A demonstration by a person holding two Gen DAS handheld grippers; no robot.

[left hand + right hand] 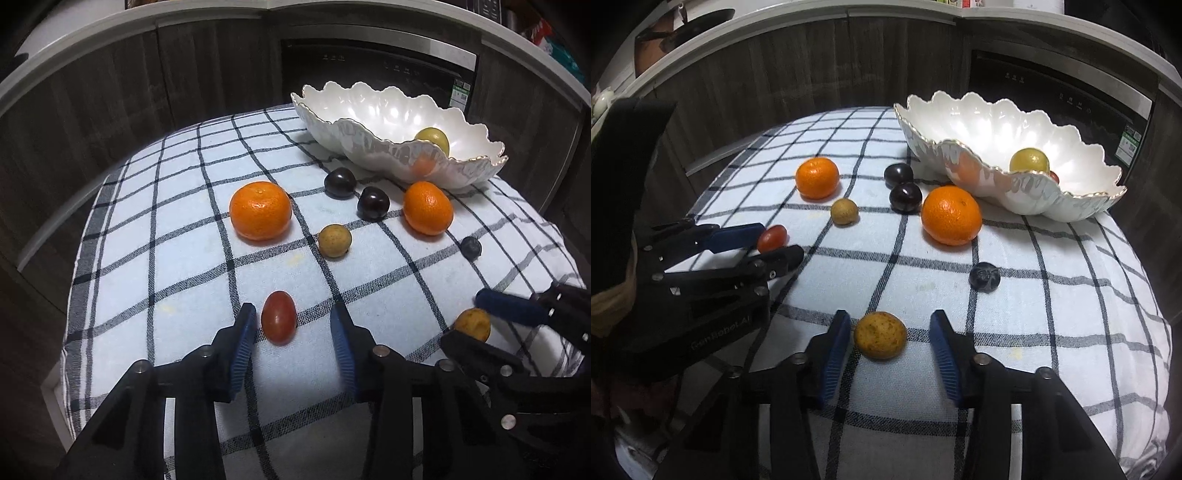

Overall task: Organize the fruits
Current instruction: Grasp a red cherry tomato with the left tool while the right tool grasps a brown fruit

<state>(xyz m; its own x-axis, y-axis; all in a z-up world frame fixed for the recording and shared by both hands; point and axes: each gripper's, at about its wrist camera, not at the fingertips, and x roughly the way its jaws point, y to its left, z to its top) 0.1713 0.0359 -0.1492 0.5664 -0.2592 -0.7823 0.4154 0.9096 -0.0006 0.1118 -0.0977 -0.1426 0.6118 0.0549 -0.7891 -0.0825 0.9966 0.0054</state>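
A red cherry tomato (279,317) lies on the checked cloth between the jaws of my left gripper (293,314). Its left pad is close to the tomato, the right pad stands clear, so the gripper is open. My right gripper (891,321) is open around a small speckled yellow-brown fruit (880,334), with a gap on its right side. Each gripper also shows in the other view: the left gripper (781,242) around the tomato (772,238), the right gripper (463,317) around the brown fruit (472,324). The white scalloped bowl (388,155) (1015,192) holds a yellow fruit (434,138).
On the cloth (184,258) lie two mandarins (260,210) (427,207), two dark plums (340,182) (373,203), a tan round fruit (334,240) and a blueberry (471,247). Dark cabinets and an oven front stand behind. The cloth's edges drop off left and right.
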